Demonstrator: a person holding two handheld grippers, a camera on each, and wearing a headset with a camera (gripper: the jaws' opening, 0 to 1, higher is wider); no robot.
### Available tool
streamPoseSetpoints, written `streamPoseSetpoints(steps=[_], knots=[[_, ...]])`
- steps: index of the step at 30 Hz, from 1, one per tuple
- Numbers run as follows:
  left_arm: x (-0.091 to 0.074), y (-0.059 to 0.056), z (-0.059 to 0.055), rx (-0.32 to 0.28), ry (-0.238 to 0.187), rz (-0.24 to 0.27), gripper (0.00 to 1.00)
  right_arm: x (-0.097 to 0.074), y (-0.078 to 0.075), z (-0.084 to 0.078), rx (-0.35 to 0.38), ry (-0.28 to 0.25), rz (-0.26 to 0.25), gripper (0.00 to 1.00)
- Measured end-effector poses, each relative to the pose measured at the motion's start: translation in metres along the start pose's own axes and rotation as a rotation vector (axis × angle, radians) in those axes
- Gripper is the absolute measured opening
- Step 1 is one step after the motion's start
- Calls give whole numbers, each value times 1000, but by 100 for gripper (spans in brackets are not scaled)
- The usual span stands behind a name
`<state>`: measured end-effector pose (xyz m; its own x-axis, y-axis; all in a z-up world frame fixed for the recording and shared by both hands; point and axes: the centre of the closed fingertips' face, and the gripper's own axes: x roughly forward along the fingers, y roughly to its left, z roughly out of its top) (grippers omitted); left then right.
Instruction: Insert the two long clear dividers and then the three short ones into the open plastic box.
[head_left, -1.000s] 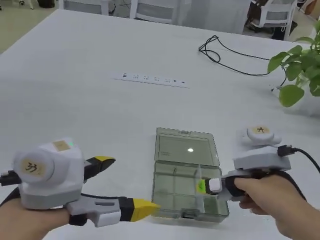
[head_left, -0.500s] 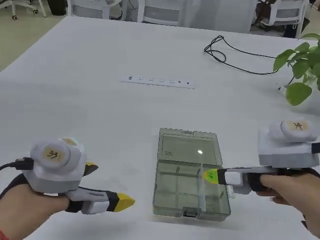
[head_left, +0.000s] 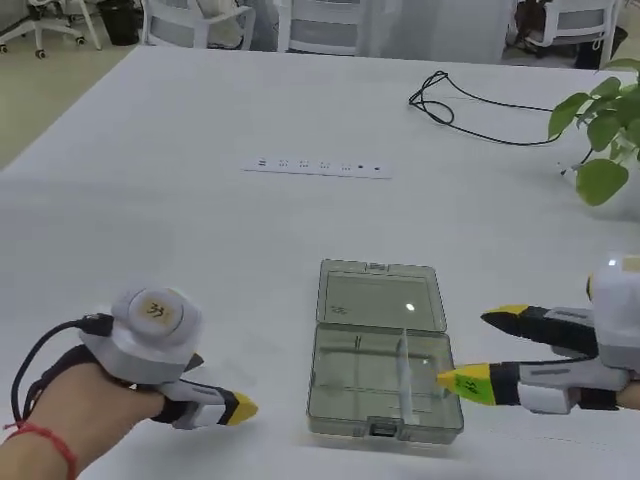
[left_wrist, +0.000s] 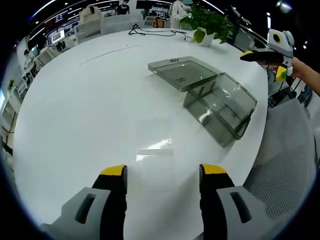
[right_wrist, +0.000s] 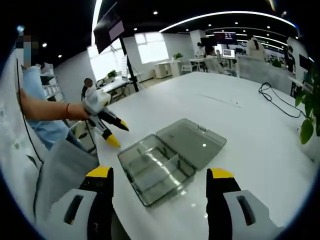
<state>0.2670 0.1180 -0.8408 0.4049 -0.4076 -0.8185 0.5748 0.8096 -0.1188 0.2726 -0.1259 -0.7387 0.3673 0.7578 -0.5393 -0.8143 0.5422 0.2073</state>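
L gripper (left_wrist: 164, 170), R gripper (head_left: 483, 348) flank box (head_left: 340, 395)

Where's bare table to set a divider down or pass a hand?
Free: the wide band between the power strip and the open lid of the box, and the table left of that. Crowded: clear dividers lie ahead of the left gripper, the open right gripper flanks the box's right side, the plant sits at the far right edge.
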Motion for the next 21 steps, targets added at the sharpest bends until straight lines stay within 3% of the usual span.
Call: streamPoseSetpoints(steps=[8,14,21], knots=[[6,2,-4,21,66,37,52,-16,6,-3,-18,-40,7,83],[7,10,-5,57,107,94,42,-22,9,-4,-34,-55,16,86],[7,10,-5,56,142,103,40,-23,12,-10,-47,-51,27,89]])
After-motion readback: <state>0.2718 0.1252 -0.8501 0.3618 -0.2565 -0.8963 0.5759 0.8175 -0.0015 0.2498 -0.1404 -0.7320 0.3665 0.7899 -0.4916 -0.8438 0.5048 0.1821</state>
